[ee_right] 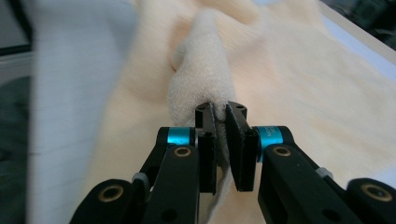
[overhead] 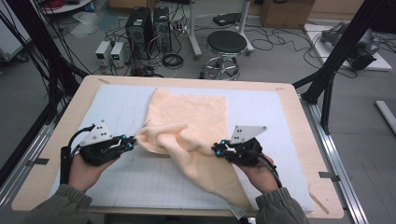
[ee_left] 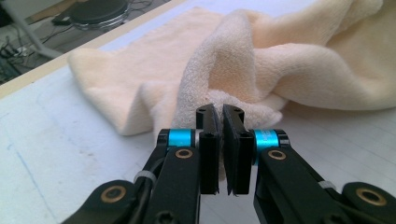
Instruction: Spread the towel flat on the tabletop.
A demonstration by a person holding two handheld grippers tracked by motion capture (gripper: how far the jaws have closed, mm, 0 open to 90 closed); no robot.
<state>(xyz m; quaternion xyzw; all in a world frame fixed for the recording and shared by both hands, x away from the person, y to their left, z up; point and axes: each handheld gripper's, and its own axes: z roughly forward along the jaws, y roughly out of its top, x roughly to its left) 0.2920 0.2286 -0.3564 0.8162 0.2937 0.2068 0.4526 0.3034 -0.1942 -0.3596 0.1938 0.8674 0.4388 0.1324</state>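
A pale peach towel (overhead: pixel 189 116) lies rumpled on the white gridded mat (overhead: pixel 116 107). My left gripper (overhead: pixel 132 141) is shut on the towel's left edge, and a fold of towel (ee_left: pixel 219 70) rises up from between its black pads. My right gripper (overhead: pixel 216 150) is shut on a ridge near the towel's right side. In the right gripper view the towel (ee_right: pixel 205 70) bunches up from the jaws of the right gripper (ee_right: pixel 221 112). Both pinched parts are lifted off the mat, and the towel's far half lies flat.
The mat covers a light wooden table (overhead: pixel 60 140). Beyond the far edge stand a black stool (overhead: pixel 226 44), computer towers (overhead: pixel 140 28) and floor cables. Black frame posts (overhead: pixel 336 51) rise at the right.
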